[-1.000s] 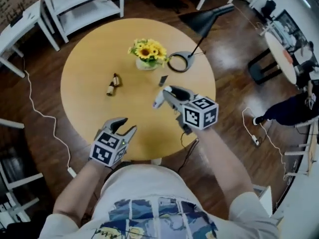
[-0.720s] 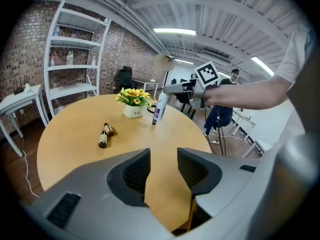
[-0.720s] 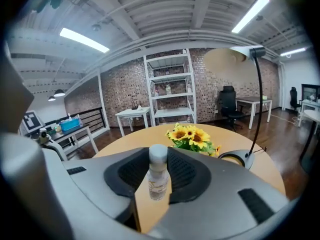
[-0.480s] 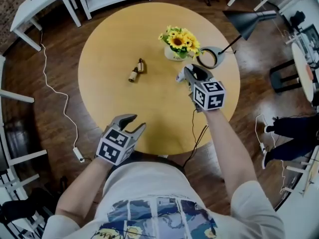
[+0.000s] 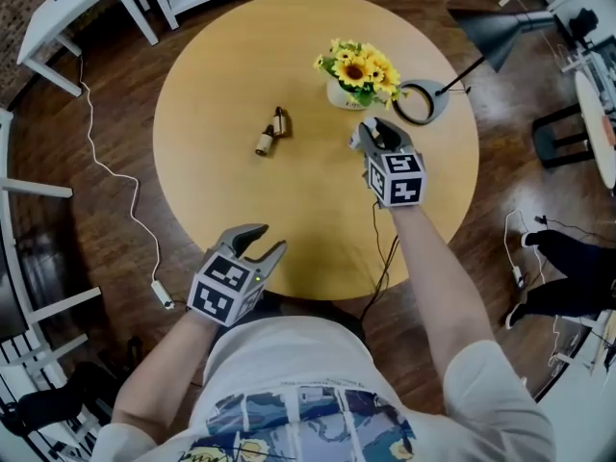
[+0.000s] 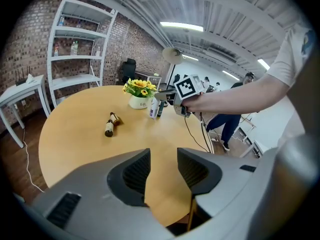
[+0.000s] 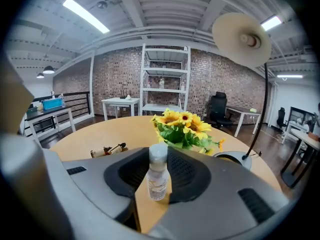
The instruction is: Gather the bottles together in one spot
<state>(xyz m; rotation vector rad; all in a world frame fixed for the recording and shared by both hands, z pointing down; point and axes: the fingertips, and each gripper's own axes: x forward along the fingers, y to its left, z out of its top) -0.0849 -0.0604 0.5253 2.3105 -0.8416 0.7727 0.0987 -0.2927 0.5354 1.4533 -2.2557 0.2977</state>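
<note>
Right gripper: jaws closed on clear bottle, held upright just beside sunflower pot. Left gripper: jaws parted, nothing gripped, positioned at near edge of desk. Two brown bottles laid together mid-desk, well apart from clear bottle.

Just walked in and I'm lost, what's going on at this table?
A person is working at a round table with a hand-held gripper in each hand. The right hand-held gripper is shut on a small clear bottle, held upright beside the flowers. Two brown bottles lie together nearer the table's middle, apart from it. The left hand-held gripper is open and empty at the near edge. The bottles are not yet in one spot.
</note>
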